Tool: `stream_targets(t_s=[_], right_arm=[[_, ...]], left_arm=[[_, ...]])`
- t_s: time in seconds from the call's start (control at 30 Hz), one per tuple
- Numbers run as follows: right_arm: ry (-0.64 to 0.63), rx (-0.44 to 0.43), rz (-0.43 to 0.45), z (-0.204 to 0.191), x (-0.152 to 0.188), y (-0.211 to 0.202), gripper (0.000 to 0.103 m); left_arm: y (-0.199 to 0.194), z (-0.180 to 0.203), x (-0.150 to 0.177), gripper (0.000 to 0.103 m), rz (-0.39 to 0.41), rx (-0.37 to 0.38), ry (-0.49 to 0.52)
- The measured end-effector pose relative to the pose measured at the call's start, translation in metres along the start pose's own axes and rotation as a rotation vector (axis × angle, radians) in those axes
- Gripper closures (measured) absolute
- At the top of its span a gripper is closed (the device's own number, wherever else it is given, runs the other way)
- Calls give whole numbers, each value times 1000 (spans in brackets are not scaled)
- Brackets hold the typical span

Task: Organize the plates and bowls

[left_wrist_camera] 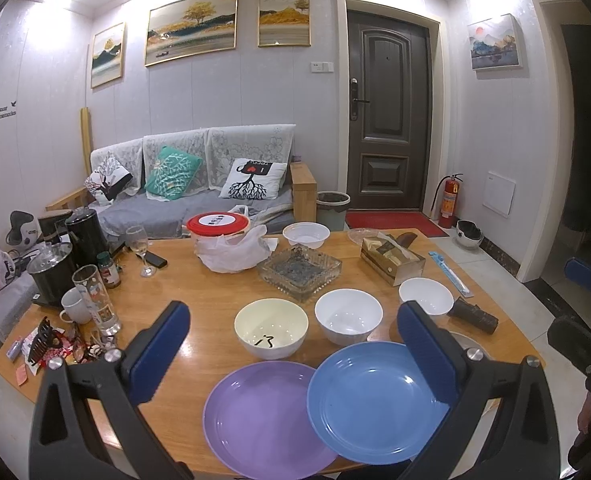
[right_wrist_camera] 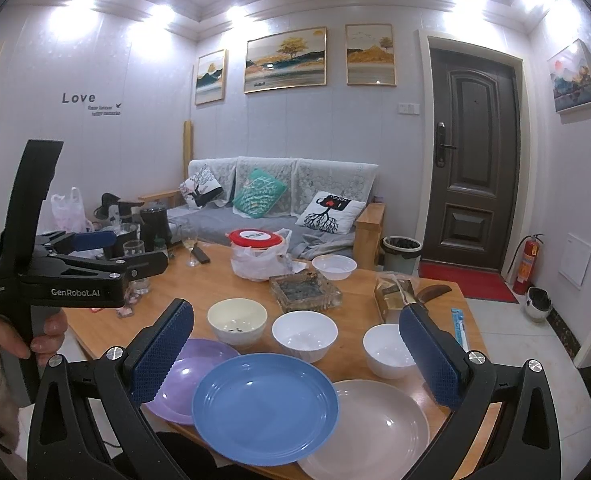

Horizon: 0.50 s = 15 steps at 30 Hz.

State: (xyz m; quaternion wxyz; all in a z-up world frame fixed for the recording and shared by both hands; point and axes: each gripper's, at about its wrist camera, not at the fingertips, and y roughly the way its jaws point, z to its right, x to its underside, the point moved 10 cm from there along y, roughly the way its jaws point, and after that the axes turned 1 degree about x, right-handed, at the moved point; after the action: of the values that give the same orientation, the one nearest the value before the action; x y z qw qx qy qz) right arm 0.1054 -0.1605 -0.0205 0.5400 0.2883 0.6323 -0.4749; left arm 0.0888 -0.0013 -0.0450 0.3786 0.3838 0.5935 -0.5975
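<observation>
Living room behind, grey sofa (left_wrist_camera: 199, 184) against the wall, dark door (left_wrist_camera: 391, 108) off to the right, and a wooden counter (left_wrist_camera: 199, 292) in front of me. My left tool (left_wrist_camera: 295, 344) hangs above the near edge, jaws spread wide, holding nothing. Along the front sit the purple plate (left_wrist_camera: 263, 412), then the blue plate (left_wrist_camera: 375, 400) overlapping its rim, then a beige plate (right_wrist_camera: 379, 428) under the blue one's right side. Behind them, a row: cream bowl (left_wrist_camera: 271, 332), white bowl (left_wrist_camera: 348, 316), smaller white bowl (left_wrist_camera: 426, 295). My right tool (right_wrist_camera: 295, 352) hovers over the plates, also wide open and empty.
</observation>
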Motion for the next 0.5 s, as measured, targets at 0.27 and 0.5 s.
stream_targets(t_s=[0.27,0.5], right_arm=[[-1,2,-2,-1,3,-1,1],[-16,-21,2,-11,-4,-7,1]], left_arm=[[0,3,1,0,-6,9,-3],[-3,6,-1,0,-4,33,-6]])
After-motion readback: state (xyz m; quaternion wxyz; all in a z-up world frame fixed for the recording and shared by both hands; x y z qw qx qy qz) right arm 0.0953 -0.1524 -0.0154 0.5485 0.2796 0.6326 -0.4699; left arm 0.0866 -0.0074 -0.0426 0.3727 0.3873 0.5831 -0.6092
